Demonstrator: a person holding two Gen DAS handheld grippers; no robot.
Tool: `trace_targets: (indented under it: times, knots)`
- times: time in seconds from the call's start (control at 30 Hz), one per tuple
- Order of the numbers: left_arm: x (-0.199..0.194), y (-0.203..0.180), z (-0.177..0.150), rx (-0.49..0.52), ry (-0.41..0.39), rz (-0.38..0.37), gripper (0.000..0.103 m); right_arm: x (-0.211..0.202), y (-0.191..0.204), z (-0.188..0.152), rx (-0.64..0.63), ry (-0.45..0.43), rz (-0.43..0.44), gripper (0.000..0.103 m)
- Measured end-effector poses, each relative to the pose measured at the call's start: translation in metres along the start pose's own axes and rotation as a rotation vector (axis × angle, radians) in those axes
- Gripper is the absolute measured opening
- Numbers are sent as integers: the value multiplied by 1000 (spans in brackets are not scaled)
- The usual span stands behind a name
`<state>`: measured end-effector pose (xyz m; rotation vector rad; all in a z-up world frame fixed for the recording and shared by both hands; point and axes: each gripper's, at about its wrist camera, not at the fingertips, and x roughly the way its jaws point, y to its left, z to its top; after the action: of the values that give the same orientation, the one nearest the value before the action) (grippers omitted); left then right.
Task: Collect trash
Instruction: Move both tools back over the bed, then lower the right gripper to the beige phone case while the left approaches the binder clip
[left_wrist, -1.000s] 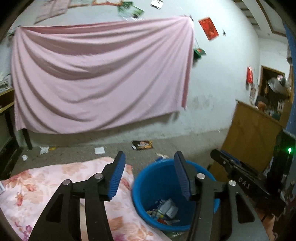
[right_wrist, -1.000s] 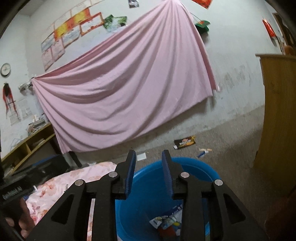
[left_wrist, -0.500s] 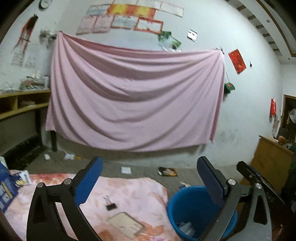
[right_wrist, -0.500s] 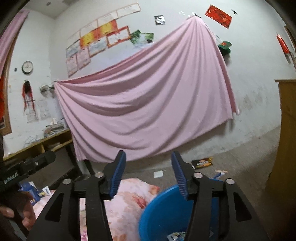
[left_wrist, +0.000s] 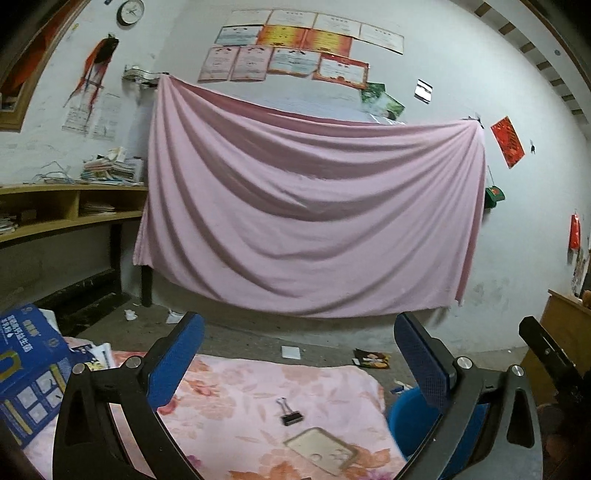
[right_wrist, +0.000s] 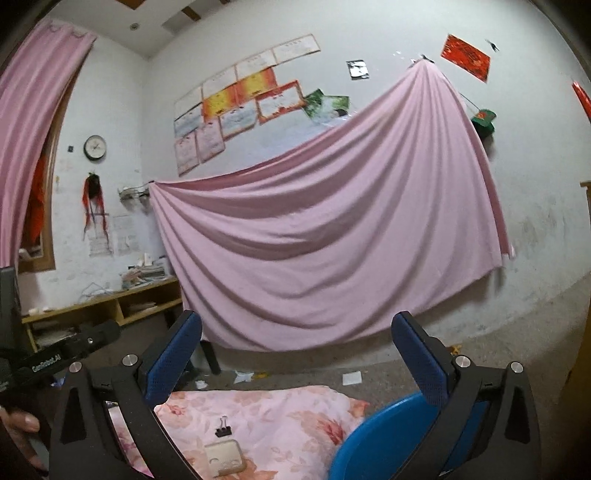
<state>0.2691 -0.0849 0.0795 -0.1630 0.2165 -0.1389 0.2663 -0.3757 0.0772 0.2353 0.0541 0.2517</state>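
Left wrist view: the left gripper (left_wrist: 299, 354) is held above a floral blanket (left_wrist: 229, 398), its two blue-padded jaws spread wide with nothing between them. On the blanket, roughly between the jaws and lower down, lie a black binder clip (left_wrist: 290, 412) and, just in front of it, a flat beige case (left_wrist: 322, 449). A blue bin (left_wrist: 408, 417) stands at the blanket's right edge, partly hidden behind the right jaw. A blue box (left_wrist: 27, 369) sits at the far left. Scraps of trash lie on the grey floor beyond the blanket: a white paper (left_wrist: 290, 352), a dark wrapper (left_wrist: 372, 359) and crumpled bits near the left. A large pink sheet (left_wrist: 310, 214) hangs across the back wall, with certificates (left_wrist: 295, 51) above it, a clock (left_wrist: 130, 11) and a shelf (left_wrist: 66, 206) to the left.

Right wrist view: the right gripper (right_wrist: 297, 354) also has its jaws spread wide and empty. Below lie the blanket (right_wrist: 273, 421), the clip (right_wrist: 223, 430) and the case (right_wrist: 224, 458). The bin (right_wrist: 373, 443) is at lower right, touching the blanket's edge. White paper (right_wrist: 351, 378) lies on the floor behind. The sheet (right_wrist: 332, 229) fills the wall. At the far left, part of the other gripper's handle and a fingertip show.
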Motion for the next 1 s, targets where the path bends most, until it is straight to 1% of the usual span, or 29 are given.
trace_targets:
  times: [0.17,0.3,0.43,0.53,0.67,0.73,0.93,1.0]
  knots:
    - [-5,17,-4,-2,-10,26,101,4,16,-6,-49,7,26,103]
    - [-3,31,-9,-4,6,46,101,16,32,-15,-99,53,49,103]
    - [4,44,-17,-2,46,68,101,28,47,-30,-153,112,71,103]
    - [9,53,-24,0,83,77,101,42,58,-44,-195,189,92,103]
    - [16,62,-33,15,126,89,101,60,70,-61,-240,302,95,103]
    - [20,66,-37,24,158,90,101,67,72,-67,-241,344,97,103]
    - [34,77,-51,24,247,88,101,92,79,-86,-238,520,94,103]
    - [41,79,-56,33,283,90,101,97,80,-92,-249,567,89,102]
